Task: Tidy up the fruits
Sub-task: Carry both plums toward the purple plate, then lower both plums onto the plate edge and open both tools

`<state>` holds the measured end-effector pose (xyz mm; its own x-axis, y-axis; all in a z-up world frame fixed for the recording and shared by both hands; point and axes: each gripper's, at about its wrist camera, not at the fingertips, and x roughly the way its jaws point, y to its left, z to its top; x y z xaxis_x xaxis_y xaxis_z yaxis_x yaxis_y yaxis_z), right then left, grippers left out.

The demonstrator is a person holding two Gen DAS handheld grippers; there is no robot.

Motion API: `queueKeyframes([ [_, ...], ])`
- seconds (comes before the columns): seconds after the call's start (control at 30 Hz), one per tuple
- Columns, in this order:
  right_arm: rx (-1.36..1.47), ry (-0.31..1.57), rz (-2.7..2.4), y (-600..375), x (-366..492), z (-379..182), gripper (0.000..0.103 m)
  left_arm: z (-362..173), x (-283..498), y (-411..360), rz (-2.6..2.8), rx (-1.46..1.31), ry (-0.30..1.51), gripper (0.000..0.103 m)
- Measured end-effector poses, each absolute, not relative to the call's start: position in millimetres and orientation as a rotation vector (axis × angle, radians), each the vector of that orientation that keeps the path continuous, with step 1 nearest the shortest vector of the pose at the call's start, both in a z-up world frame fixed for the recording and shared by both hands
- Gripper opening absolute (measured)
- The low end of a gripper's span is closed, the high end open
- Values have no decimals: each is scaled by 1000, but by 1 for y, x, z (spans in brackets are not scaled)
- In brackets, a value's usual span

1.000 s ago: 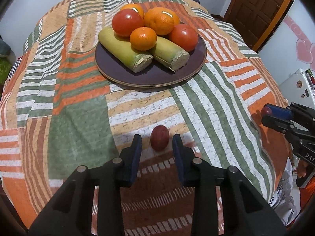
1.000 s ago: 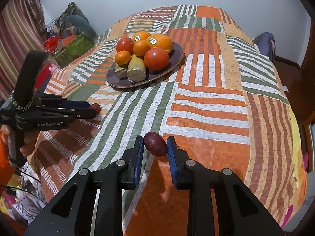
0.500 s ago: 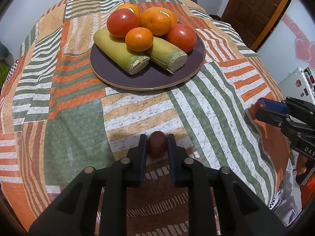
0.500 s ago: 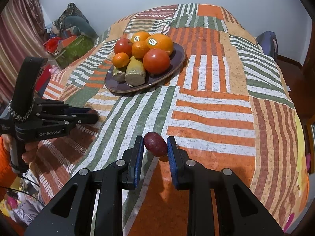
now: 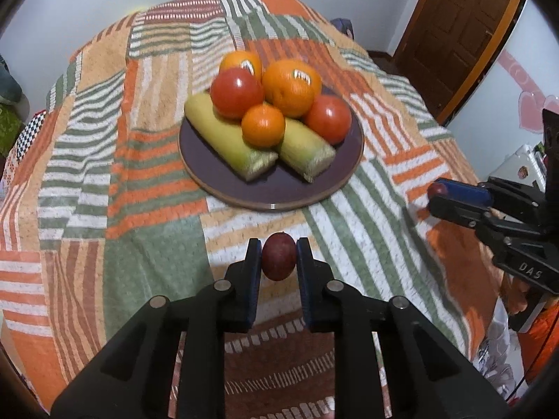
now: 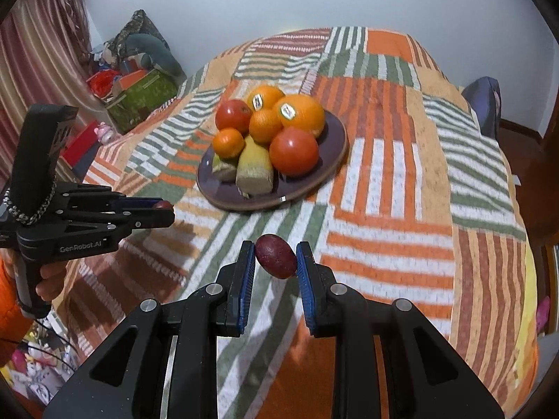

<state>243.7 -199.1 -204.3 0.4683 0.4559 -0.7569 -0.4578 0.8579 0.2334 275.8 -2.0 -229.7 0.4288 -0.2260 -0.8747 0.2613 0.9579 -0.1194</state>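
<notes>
My left gripper (image 5: 278, 256) is shut on a small dark red fruit (image 5: 278, 261), held a little above the striped bedspread (image 5: 146, 244). My right gripper (image 6: 274, 256) is shut on a second dark red fruit (image 6: 276, 256), also off the cloth. Ahead of both sits a dark purple plate (image 5: 279, 192) (image 6: 223, 188) piled with oranges (image 5: 291, 87), red tomatoes (image 5: 237, 92) and two pale green stalk pieces (image 5: 227, 139). In the right wrist view the left gripper (image 6: 164, 209) shows at the left; in the left wrist view the right gripper (image 5: 436, 195) shows at the right.
The bed fills most of both views. A wooden door (image 5: 454, 35) stands at the far right of the left wrist view. Boxes and bags (image 6: 139, 83) are heaped on the floor left of the bed, beside a striped curtain (image 6: 35, 70).
My left gripper closed on the dark red fruit that lay on the cloth and lifted it. The right gripper kept its fruit and rose slightly; the plate now looks farther off in both views.
</notes>
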Motion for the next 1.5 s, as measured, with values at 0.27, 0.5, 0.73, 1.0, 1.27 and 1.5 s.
queueKeyframes([
  [0.27, 3, 895, 571, -189, 265, -197, 22, -221, 294, -7, -322, 27, 1052, 20],
  [0.5, -4, 893, 568, -181, 283, -203, 22, -228, 314, -16, -347, 28, 1058, 20],
  [0.73, -7, 917, 566, -174, 300, -216, 22, -243, 326, -20, -357, 18, 1079, 20],
  [1.0, -21, 934, 575, -166, 306, -228, 22, -254, 332, -20, -364, 18, 1102, 19],
  [1.27, -15, 934, 577, -165, 310, -230, 22, -260, 335, -18, -353, 7, 1116, 20],
  [1.5, -28, 935, 573, -164, 310, -230, 22, -263, 334, -16, -350, 8, 1121, 20],
])
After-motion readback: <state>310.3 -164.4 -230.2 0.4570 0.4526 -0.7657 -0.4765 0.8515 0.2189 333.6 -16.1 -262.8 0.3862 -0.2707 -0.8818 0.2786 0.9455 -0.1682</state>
